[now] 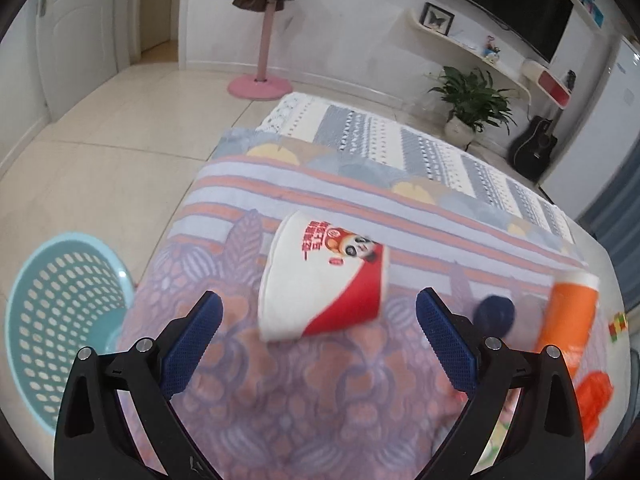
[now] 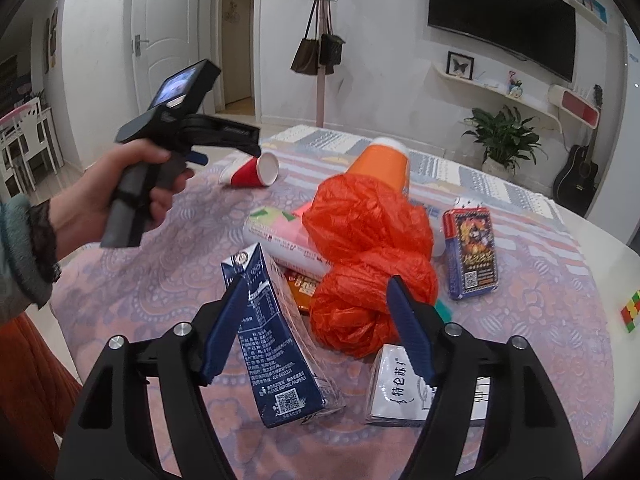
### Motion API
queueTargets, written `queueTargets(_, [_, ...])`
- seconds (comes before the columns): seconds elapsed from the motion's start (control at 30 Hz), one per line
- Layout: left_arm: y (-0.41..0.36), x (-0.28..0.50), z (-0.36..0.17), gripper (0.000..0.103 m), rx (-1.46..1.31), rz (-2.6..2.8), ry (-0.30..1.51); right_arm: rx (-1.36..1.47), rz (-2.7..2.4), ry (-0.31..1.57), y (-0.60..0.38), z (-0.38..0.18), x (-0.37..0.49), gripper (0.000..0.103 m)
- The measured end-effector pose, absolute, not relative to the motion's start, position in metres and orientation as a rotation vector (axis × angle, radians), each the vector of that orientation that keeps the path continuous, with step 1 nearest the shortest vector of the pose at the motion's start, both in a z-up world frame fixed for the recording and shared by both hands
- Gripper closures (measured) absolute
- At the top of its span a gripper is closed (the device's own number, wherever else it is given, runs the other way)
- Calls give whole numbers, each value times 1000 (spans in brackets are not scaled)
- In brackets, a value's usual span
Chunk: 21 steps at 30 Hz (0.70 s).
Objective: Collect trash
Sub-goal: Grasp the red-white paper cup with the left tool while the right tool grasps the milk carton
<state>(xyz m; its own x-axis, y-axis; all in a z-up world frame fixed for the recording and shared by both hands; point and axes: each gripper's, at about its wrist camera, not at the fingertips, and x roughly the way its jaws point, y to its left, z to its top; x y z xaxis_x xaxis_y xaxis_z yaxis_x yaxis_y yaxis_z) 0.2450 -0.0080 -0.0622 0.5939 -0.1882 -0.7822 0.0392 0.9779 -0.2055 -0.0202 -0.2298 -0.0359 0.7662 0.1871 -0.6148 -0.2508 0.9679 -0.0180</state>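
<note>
Left tool [image 1: 320, 300] lining up on tipped cup [image 1: 324, 276], nothing gripped yet.
Spread wide, straddling red-and-white cup lying on its side on surface [image 1: 280, 400]; teal basket [image 1: 60, 320] just off surface edge on floor, likely the drop target. Right tool [image 2: 316, 292] open over blue carton [image 2: 272, 340] and orange bag [image 2: 368, 264], holding nothing.
</note>
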Motion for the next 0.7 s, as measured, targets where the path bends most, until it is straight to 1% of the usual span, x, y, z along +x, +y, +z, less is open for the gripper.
queueTargets(0.07, [-9, 252, -68, 9, -169, -127, 941, -111, 250, 668, -228, -40, -17, 27])
queueTargets(0.13, [-10, 259, -74, 9, -166, -120, 954, -126, 254, 681, -227, -44, -14, 25])
queueTargets(0.2, [-11, 262, -79, 12, -158, -108, 976, -135, 260, 697, -224, -49, -11, 25])
queueTargets(0.27, [-12, 267, -85, 23, -172, -122, 992, -149, 262, 716, -221, -55, -7, 25])
queueTargets(0.33, [-13, 270, -90, 30, -186, -146, 1007, -167, 258, 737, -217, -59, -4, 25])
queueTargets(0.5, [-11, 260, -87, 31, -173, -151, 970, -214, 268, 766, -205, -64, -2, 25])
queueTargets(0.63, [2, 243, -74, 31, -214, -171, 930, -243, 266, 773, -196, -64, 1, 31])
queueTargets(0.7, [12, 232, -64, 31, -220, -177, 909, -245, 273, 786, -193, -65, 2, 31])
